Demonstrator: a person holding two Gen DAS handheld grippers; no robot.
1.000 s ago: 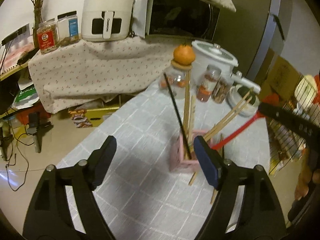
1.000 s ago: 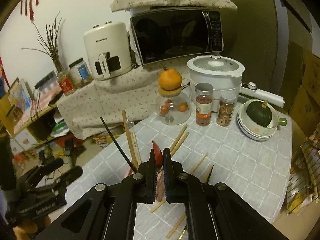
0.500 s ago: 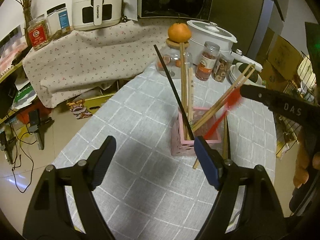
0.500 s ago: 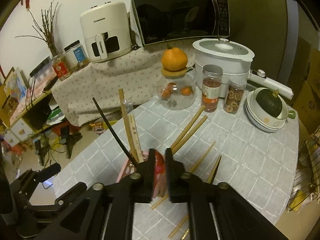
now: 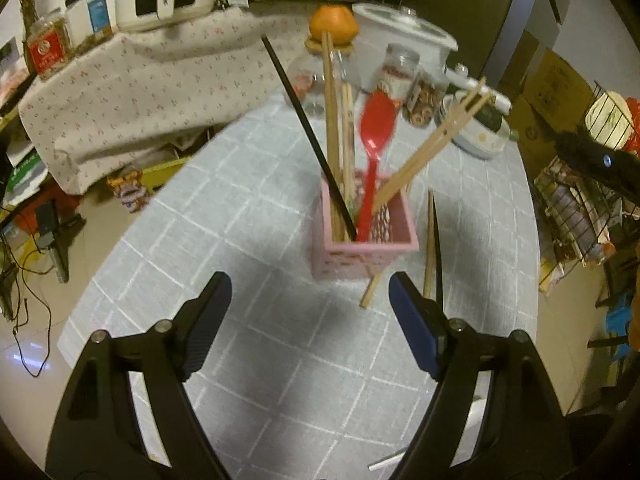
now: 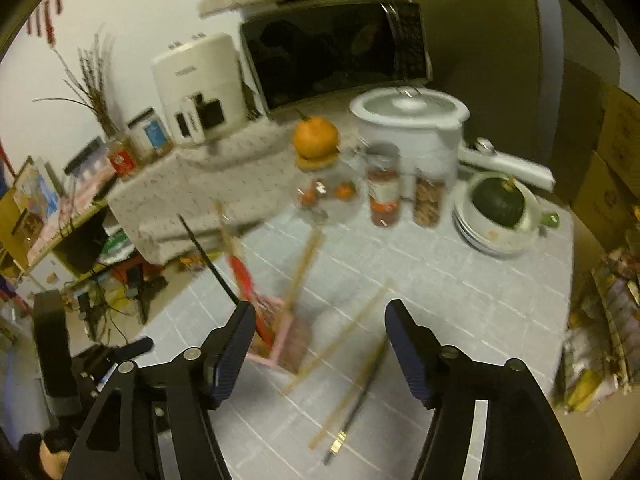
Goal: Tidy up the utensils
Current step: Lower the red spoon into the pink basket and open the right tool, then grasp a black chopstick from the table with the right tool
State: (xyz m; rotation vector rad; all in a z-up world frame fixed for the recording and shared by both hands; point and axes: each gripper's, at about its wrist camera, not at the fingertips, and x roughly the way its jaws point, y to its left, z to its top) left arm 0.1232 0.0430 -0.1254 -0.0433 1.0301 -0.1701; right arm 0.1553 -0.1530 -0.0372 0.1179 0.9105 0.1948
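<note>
A pink utensil holder [image 5: 366, 248] stands on the grey checked tablecloth. It holds a red spoon [image 5: 374, 148], a black chopstick [image 5: 304, 128] and several wooden chopsticks [image 5: 334, 120]. My left gripper [image 5: 310, 322] is open and empty, just in front of the holder. My right gripper [image 6: 320, 344] is open and empty, above and to the right of the holder [image 6: 280, 340]. Loose wooden chopsticks [image 6: 352, 320] and a dark chopstick [image 6: 356, 412] lie on the cloth beside the holder.
A glass jar with an orange on top [image 6: 316, 148], two spice jars [image 6: 384, 196], a white cooker [image 6: 408, 120] and a bowl holding a green squash [image 6: 498, 208] stand at the back. An air fryer [image 6: 200, 92] and microwave [image 6: 336, 52] sit behind. The table edge drops at left.
My right gripper has opened and let go of the red spoon, which now stands in the pink holder. The right gripper has pulled away to the right. The left gripper has come closer.
</note>
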